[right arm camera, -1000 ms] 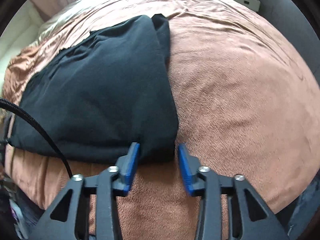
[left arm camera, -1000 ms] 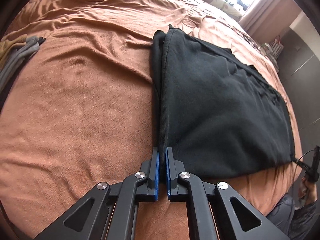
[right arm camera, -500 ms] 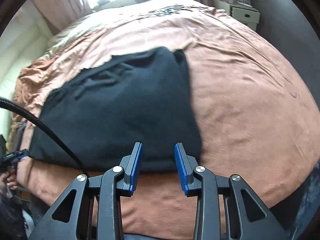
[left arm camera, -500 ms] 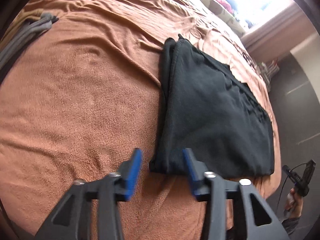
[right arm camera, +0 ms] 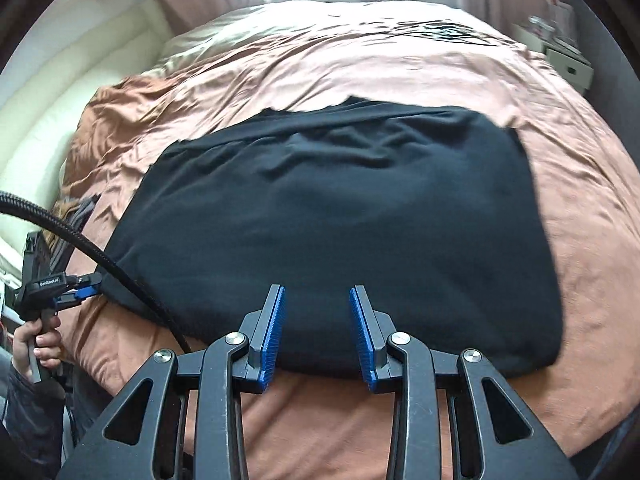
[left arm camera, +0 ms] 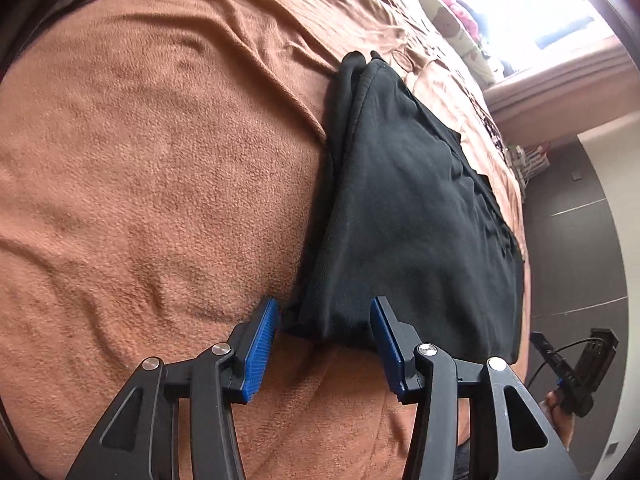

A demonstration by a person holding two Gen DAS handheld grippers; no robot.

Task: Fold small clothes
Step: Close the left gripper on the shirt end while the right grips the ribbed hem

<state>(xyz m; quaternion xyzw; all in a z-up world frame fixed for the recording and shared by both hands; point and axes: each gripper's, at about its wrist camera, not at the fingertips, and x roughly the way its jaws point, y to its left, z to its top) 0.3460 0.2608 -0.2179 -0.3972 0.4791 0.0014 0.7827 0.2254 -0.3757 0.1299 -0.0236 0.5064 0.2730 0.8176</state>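
Black garment (left arm camera: pixel 408 216) lies folded flat on the brown blanket (left arm camera: pixel 160 168) covering the bed, its doubled edge running from near to far in the left wrist view. Left gripper (left arm camera: pixel 324 338) has its jaws spread wide on either side of the garment's near corner, holding nothing. Right gripper (right arm camera: pixel 317 332) hovers at the garment's near edge, jaws apart and empty.
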